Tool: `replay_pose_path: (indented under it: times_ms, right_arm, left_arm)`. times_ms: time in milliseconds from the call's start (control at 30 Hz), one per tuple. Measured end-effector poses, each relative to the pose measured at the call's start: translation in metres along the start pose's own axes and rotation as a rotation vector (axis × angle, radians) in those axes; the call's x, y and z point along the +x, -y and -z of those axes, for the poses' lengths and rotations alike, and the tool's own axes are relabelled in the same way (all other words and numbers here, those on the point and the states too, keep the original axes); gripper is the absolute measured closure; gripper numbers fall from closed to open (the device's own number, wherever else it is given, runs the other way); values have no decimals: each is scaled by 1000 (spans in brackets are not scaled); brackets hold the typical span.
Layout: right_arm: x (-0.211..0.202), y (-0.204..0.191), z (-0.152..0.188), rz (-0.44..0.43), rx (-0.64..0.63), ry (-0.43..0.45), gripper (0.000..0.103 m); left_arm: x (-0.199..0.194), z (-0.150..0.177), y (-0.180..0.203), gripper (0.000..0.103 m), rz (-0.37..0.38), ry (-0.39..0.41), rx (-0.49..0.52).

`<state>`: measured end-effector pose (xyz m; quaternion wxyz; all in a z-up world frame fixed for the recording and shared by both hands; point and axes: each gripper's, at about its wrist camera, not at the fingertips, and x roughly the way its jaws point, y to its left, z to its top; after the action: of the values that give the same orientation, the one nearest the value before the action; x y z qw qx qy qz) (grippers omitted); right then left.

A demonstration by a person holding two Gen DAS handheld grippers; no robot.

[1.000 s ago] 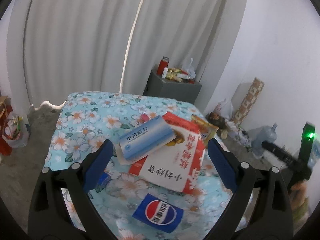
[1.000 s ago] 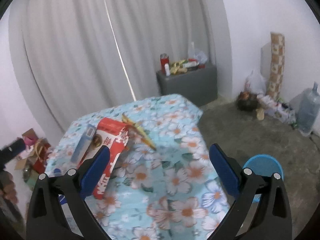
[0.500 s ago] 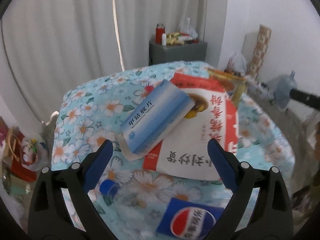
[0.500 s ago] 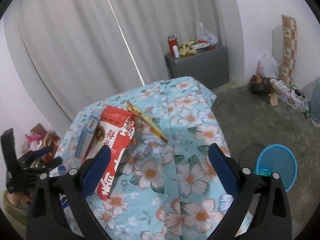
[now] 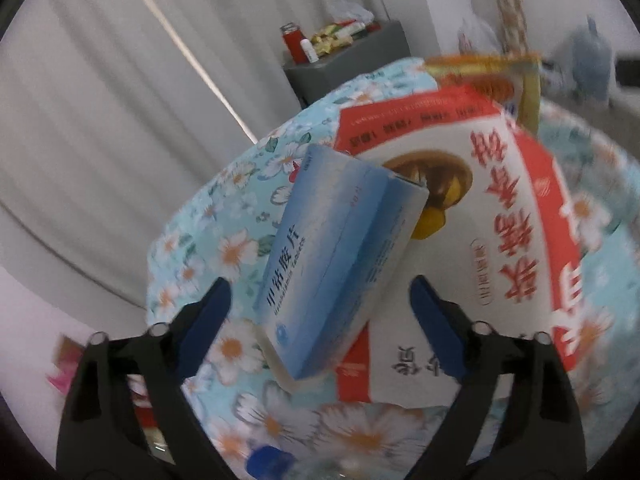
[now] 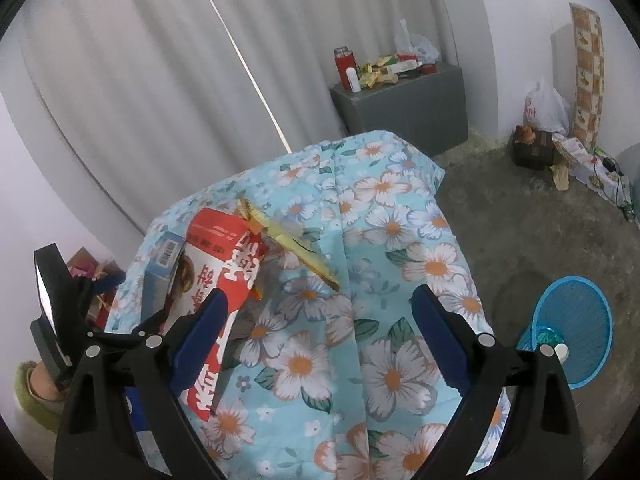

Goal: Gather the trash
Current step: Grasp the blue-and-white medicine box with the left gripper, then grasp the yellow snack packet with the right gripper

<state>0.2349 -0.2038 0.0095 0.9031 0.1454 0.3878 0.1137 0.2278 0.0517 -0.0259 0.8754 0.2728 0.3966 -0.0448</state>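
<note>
1. While the left claw (image 5: 320, 316) is hovering with its jaws spread wide and gripping nothing, the blue medicine box (image 5: 340, 264) is sitting right between its blue fingertips (image 5: 208, 320), far larger in the left wrist view than it was a second ago, when it lay well ahead on the table (image 5: 224, 248).
2. That box is leaning tilted across the left edge of the red and white carton (image 5: 500, 216), touching it, and both are lying on the floral cloth.
3. A yellow wrapper (image 5: 500, 68) is lying just behind the carton's far end; a blue bottle cap (image 5: 266, 458) is showing at the bottom edge, blurred.
4. The Pepsi label seen earlier below the carton is no longer showing in the left wrist view.
5. The right claw (image 6: 320, 336) is hanging open and empty above the cloth, with the carton (image 6: 218, 280) by its left fingertip, nearer than a second ago.
6. The blue basket (image 6: 576, 332) on the floor is sitting beyond the right fingertip, showing more fully than before.
7. The left claw's body (image 6: 52, 304) is appearing at the left edge of the right wrist view, close beside the table.
</note>
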Motion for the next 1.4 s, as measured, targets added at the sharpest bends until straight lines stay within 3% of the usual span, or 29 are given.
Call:
replay_pose_path:
  times_ms: [267,500,833,1000,1167,1400]
  right_arm:
    - [15,4,-6,-16,25,-18,16]
    - [24,-5,-14,-38,1,-27,22]
    - [43,-25,-32,-145,-41,-45,40]
    - [51,-32,-38,-145,-74,-48,56]
    - [54,-29,-40,-144,-66,-60,81]
    - [45,-21,-39,-143,-42,-32,92]
  left_arm:
    - [5,-4,2,59,23,-14,33]
    - [-1,-2,-2,64,22,22,12]
    - [-14,0,-28,72,30,78,-95]
    - [-17,1,-40,73,39,99,-145]
    - [-20,4,-47,74,37,112,-182]
    - [-20,5,-56,74,32,128,-218]
